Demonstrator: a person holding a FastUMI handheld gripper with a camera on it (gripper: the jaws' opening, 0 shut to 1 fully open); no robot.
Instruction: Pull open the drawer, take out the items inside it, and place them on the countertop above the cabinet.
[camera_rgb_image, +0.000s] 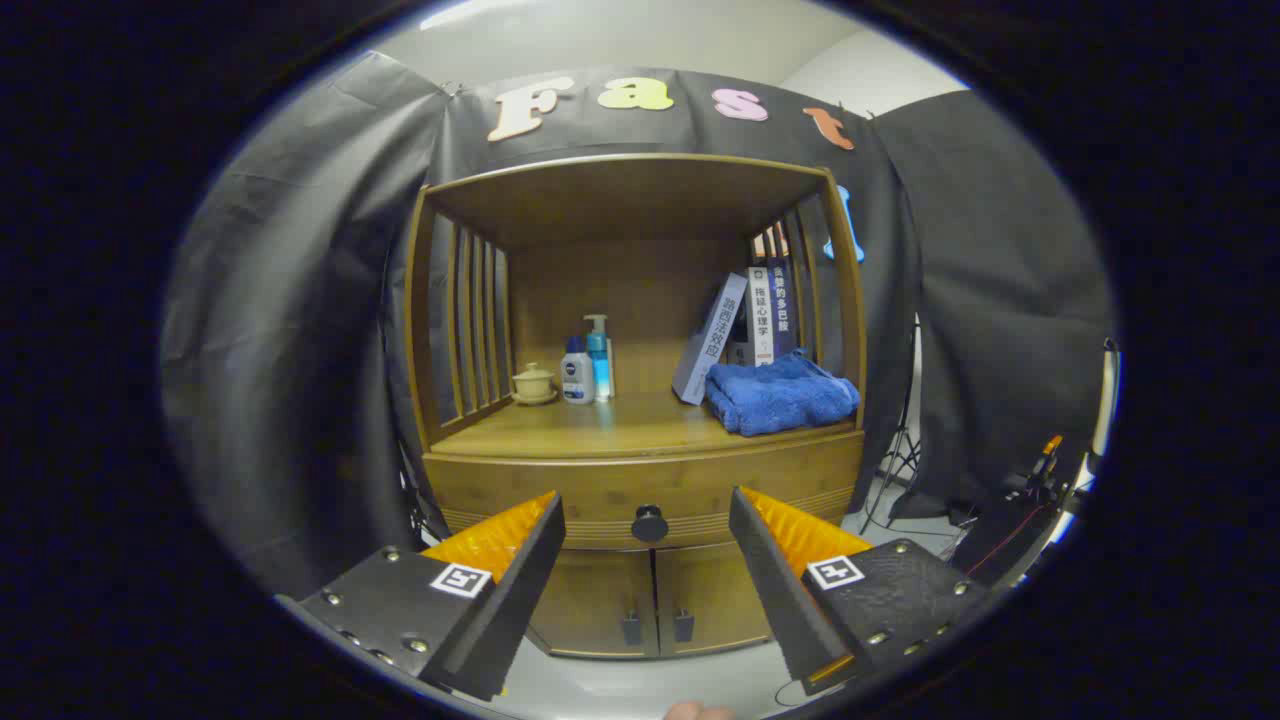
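While jaws stand wide and empty, gripper (647, 535) faces drawer (645, 490), seemingly closed, knob (649, 522) pointing outward between them

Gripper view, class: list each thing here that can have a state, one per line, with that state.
drawer: shut, knob untouched
gripper: open, fingers either side of the knob, short of it
cabinet doors: both shut
blue towel: folded, lying on the countertop
books: leaning behind the towel
bottles: upright, capped
lidded cup: lid on
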